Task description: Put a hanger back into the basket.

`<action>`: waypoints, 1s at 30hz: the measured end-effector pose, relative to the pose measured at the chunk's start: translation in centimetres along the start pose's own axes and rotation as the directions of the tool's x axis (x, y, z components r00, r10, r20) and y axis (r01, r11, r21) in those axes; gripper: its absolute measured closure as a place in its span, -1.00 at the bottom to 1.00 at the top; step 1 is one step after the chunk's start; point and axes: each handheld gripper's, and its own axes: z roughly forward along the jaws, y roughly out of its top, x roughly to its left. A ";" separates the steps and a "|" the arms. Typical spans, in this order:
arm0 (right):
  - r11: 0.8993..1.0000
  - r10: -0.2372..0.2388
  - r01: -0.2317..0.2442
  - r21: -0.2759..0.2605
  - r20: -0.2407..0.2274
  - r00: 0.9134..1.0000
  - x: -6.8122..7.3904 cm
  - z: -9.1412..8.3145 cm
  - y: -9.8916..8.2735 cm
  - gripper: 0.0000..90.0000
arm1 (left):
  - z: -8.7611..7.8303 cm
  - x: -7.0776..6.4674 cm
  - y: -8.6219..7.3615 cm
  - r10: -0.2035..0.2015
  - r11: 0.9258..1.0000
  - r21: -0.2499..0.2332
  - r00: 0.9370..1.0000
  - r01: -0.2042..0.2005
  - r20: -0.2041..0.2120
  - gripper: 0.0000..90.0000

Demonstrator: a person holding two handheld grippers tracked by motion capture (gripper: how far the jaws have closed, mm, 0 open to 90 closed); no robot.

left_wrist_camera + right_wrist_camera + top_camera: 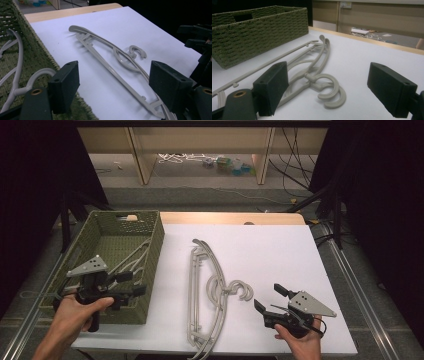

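1. Two grey plastic hangers [210, 290] lie stacked near the middle of the white table [280, 250], their hooks [240, 291] curling toward its right edge (one hanger sits almost squarely on the other).
2. A green woven basket [150, 265] stands along the table's left edge, with more grey hangers [132, 260] lying inside it.
3. The left gripper [132, 284] hovers over the basket's near right corner, jaws spread wide with nothing between them.
4. The right gripper [270, 297] hangs near the table's front right corner, just beside the hooks, jaws likewise spread and empty.
5. Nothing stands between either gripper and the stacked hangers.
6. Beyond the table's far edge: a grey floor [200, 180], wooden furniture legs [140, 155], loose cables [295, 160] and black curtains on both sides.
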 end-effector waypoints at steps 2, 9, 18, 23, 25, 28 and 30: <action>1.000 -0.003 0.003 -0.003 0.000 1.000 0.0 0.0 0.0 -0.60 | 0.2 -0.3 -0.1 0.023 1.000 0.005 1.000 -0.023 -0.005 -0.45; 1.000 -0.005 0.005 0.003 0.000 1.000 0.0 0.0 0.0 -0.60 | 2.1 -2.8 -1.2 0.012 1.000 -0.002 1.000 -0.011 0.011 -0.43; 1.000 -0.009 0.009 -0.006 -0.016 1.000 0.1 -0.1 0.1 -0.60 | 4.0 -5.2 -2.6 -0.019 0.999 0.037 0.997 0.016 0.072 -0.44; 1.000 -0.007 0.006 -0.015 -0.020 1.000 0.1 0.0 0.1 -0.60 | 4.9 -6.0 -3.3 -0.024 0.998 0.062 0.991 0.016 0.129 -0.42; 1.000 -0.004 0.004 -0.011 -0.020 1.000 0.0 -0.1 0.1 -0.60 | 4.9 -6.4 -3.5 -0.032 0.997 0.070 0.990 0.023 0.141 -0.42; 1.000 -0.003 0.003 -0.009 -0.025 1.000 0.0 -0.1 0.1 -0.61 | 4.7 -7.8 -3.8 0.008 0.998 0.061 0.995 -0.014 0.104 -0.45; 1.000 -0.003 0.003 -0.009 -0.024 1.000 0.1 0.0 0.1 -0.61 | 4.6 -9.0 -3.6 0.032 0.997 0.062 0.992 -0.040 0.125 -0.44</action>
